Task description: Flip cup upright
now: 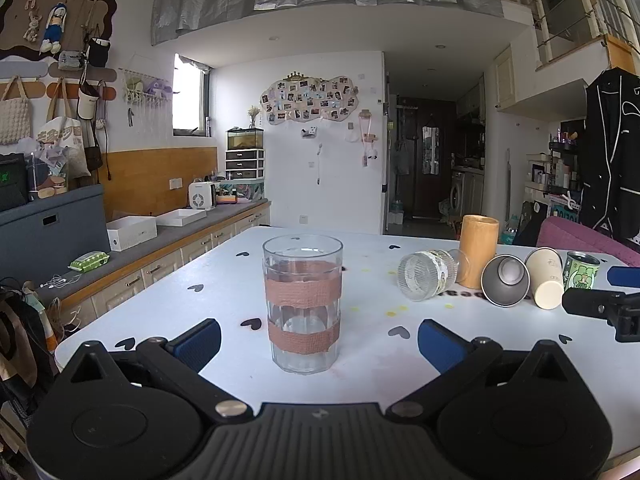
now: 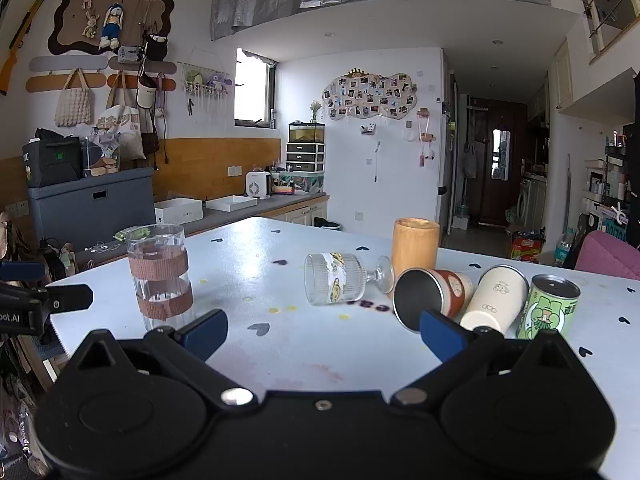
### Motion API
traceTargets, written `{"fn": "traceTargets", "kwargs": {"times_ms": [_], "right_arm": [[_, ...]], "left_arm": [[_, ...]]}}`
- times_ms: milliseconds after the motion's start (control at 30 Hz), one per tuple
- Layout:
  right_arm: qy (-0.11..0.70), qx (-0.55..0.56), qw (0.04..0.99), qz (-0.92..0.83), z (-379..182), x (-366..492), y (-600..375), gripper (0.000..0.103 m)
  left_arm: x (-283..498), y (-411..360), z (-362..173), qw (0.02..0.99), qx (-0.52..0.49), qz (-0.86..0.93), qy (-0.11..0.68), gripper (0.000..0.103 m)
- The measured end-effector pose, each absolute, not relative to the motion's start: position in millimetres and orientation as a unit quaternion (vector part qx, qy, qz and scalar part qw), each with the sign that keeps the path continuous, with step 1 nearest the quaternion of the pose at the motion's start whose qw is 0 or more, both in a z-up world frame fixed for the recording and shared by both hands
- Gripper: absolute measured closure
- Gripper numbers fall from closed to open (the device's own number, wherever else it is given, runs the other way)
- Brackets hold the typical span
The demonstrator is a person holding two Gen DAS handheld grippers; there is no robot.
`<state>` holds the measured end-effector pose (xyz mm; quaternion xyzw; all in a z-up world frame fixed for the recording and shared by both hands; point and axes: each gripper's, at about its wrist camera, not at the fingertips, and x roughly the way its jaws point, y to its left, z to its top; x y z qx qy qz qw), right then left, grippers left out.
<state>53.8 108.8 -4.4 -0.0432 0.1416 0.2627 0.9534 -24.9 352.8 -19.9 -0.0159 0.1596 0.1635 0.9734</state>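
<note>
A tall clear glass [image 1: 303, 304] with two brown tape bands stands upright on the white table [image 1: 224, 280], just ahead of my open, empty left gripper [image 1: 319, 342]. It also shows in the right wrist view [image 2: 160, 276]. A ribbed stemmed glass [image 2: 340, 283] lies on its side, as do a steel-lined cup [image 2: 430, 298] and a cream cup [image 2: 494, 303]. My right gripper [image 2: 323, 332] is open and empty, short of the lying cups. A bamboo cup [image 2: 415, 248] stands upright behind them.
A green can [image 2: 548, 306] stands at the right beside the cream cup. The table's left edge drops toward a counter [image 1: 160, 240] with white boxes. A pink chair [image 2: 608, 256] sits at the far right. The left gripper [image 2: 44, 300] shows at the right view's left edge.
</note>
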Motion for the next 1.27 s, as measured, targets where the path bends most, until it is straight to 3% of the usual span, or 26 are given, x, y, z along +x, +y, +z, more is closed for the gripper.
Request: {"fn": "traceTargets", "kwargs": {"times_ms": [1267], "right_arm": [[0.142, -0.043, 0.954, 0.261, -1.3, 52.2, 106.8, 0.0]], "left_arm": [[-23.1, 352.1, -22.5, 0.973, -0.014, 0.161, 0.162, 0.0]]}}
